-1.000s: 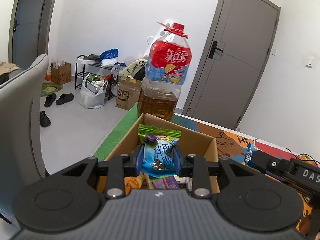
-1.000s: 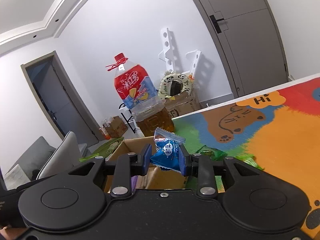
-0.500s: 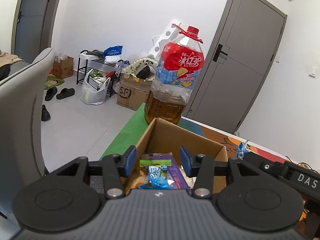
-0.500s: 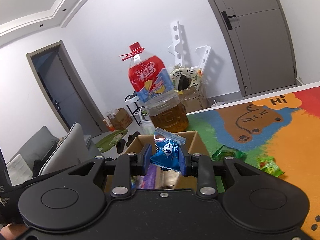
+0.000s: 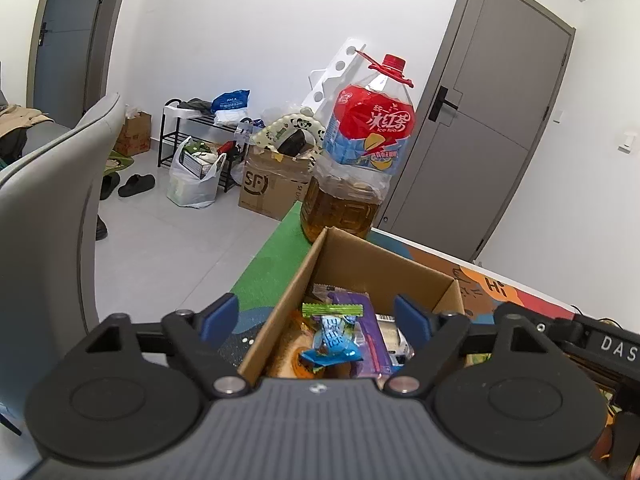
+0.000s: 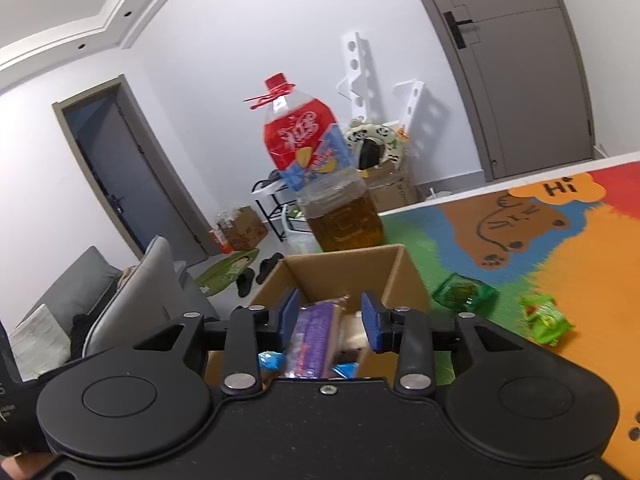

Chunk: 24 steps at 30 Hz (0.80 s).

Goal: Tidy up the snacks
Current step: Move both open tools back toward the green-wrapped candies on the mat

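Observation:
An open cardboard box (image 5: 384, 268) stands on the colourful mat with several snack packets inside. My left gripper (image 5: 315, 318) hovers over its near end, jaws wide and still opening, nothing between them. Below it a green and blue packet (image 5: 332, 338) lies on a purple packet (image 5: 372, 332) in the box. My right gripper (image 6: 329, 319) is over the same box (image 6: 348, 264), its jaws opening and empty. Under them lie the purple packet (image 6: 314, 336) and a blue wrapper (image 6: 270, 360). Two green snacks (image 6: 464, 294) (image 6: 546, 318) lie on the mat to the right.
A large iced tea bottle (image 5: 360, 152) (image 6: 324, 184) stands right behind the box at the table's end. A grey chair back (image 5: 52, 216) is close on the left. The right gripper's black body (image 5: 600, 344) is beside the box. Floor clutter and doors lie beyond.
The left gripper let go of the green and blue packet, which dropped into the box, and its jaws spread wide. The right gripper moved over the box and released its blue packet.

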Each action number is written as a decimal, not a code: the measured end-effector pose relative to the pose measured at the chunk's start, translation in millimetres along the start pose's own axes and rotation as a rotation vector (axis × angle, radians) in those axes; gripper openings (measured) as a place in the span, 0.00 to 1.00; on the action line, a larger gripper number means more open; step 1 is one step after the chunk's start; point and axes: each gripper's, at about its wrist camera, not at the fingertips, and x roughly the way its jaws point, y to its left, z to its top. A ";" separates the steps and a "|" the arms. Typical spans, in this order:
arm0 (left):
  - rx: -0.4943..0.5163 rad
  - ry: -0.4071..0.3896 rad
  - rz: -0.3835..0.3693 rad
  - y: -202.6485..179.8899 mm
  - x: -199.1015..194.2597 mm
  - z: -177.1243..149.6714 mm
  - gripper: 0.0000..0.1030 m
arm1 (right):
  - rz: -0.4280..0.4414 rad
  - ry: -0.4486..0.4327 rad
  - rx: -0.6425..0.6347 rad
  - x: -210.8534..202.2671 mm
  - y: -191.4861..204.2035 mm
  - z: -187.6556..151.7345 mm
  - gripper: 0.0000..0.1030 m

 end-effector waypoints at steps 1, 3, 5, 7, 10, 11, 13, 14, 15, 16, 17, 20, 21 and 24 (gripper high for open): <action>0.001 0.001 0.001 -1.0 -0.8 -0.7 0.85 | -0.006 -0.001 0.005 -2.6 -3.1 -0.4 0.43; 0.006 0.005 0.004 -4.7 0.0 -0.8 0.86 | -0.019 -0.004 0.012 -7.8 -9.9 -0.7 0.44; 0.010 0.007 0.001 -7.3 -0.9 -1.9 0.87 | -0.030 -0.002 0.019 -12.5 -16.5 -0.6 0.46; 0.007 0.010 -0.004 -9.9 -2.3 -3.5 0.88 | -0.039 0.000 0.029 -17.9 -23.9 -0.1 0.53; 0.013 0.013 -0.008 -15.4 -6.1 -7.6 0.90 | -0.058 0.003 0.034 -24.7 -33.2 0.1 0.56; 0.016 0.014 -0.009 -17.9 -7.0 -8.7 0.90 | -0.062 0.004 0.037 -27.1 -36.5 0.1 0.57; 0.020 0.017 -0.014 -22.7 -8.4 -10.6 0.91 | -0.066 0.010 0.045 -31.8 -43.4 0.2 0.60; 0.021 0.018 -0.019 -25.1 -9.4 -11.6 0.91 | -0.066 0.012 0.051 -34.3 -46.8 0.2 0.61; 0.023 0.019 -0.022 -27.9 -10.1 -12.4 0.91 | -0.067 0.012 0.056 -36.2 -49.3 0.5 0.63; 0.027 0.018 -0.023 -30.9 -10.7 -13.2 0.91 | -0.070 0.010 0.061 -38.4 -52.0 0.8 0.65; 0.032 0.018 -0.029 -33.9 -11.5 -14.1 0.91 | -0.074 0.007 0.067 -40.8 -54.4 1.0 0.65; 0.036 0.016 -0.052 -42.1 -14.0 -15.8 0.91 | -0.083 -0.002 0.076 -48.0 -61.0 1.3 0.65; 0.038 0.014 -0.061 -44.7 -15.0 -16.8 0.91 | -0.087 -0.005 0.076 -49.7 -63.2 1.5 0.65; 0.054 0.015 -0.073 -55.5 -16.3 -17.7 0.91 | -0.099 -0.011 0.083 -53.9 -69.3 2.1 0.65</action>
